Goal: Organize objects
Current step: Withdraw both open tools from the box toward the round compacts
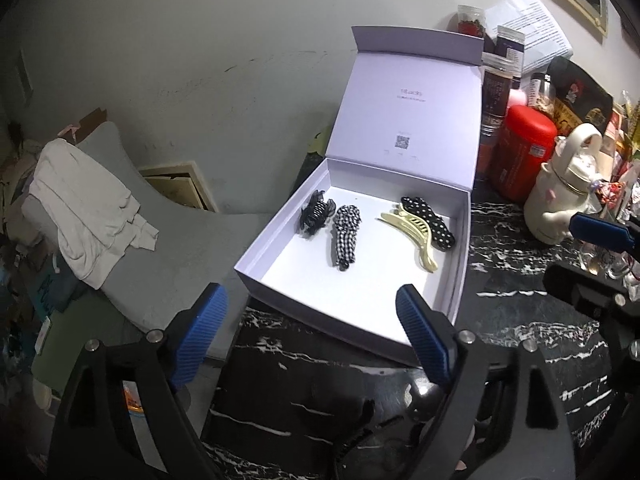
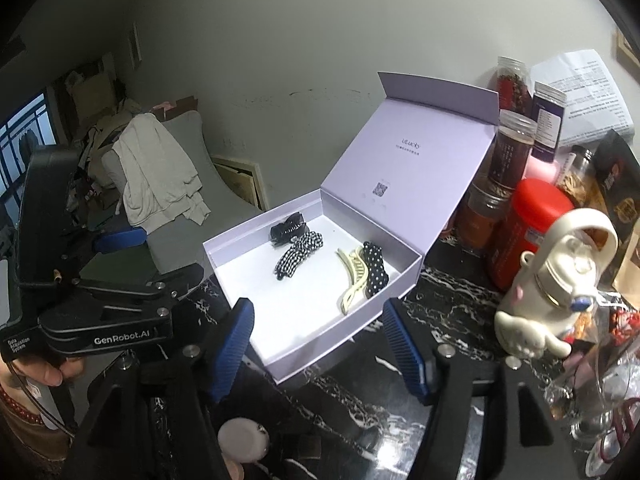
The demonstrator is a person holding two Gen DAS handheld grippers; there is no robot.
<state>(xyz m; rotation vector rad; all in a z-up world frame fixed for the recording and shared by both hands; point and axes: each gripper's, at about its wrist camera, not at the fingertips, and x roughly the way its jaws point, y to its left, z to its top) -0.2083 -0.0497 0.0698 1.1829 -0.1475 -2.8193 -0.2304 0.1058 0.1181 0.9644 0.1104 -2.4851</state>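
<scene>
White box (image 1: 352,312) w/ lid standing open is sitting just beyond the fingers (image 1: 420,336). Lying inside, left to right: black claw clip (image 1: 316,212), checked fabric clip (image 1: 345,236), cream claw clip (image 1: 412,236) leaning on a polka-dot clip (image 1: 430,216) at the far right.

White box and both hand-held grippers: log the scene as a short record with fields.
box: white box, lid open and standing up, on a black marbled table
contents: black claw clip, checked clip, cream clip, polka-dot clip
left hand-held gripper: open, nothing between the jaws
right hand-held gripper: open, nothing between the jaws
beside box: red canister, white kettle
</scene>
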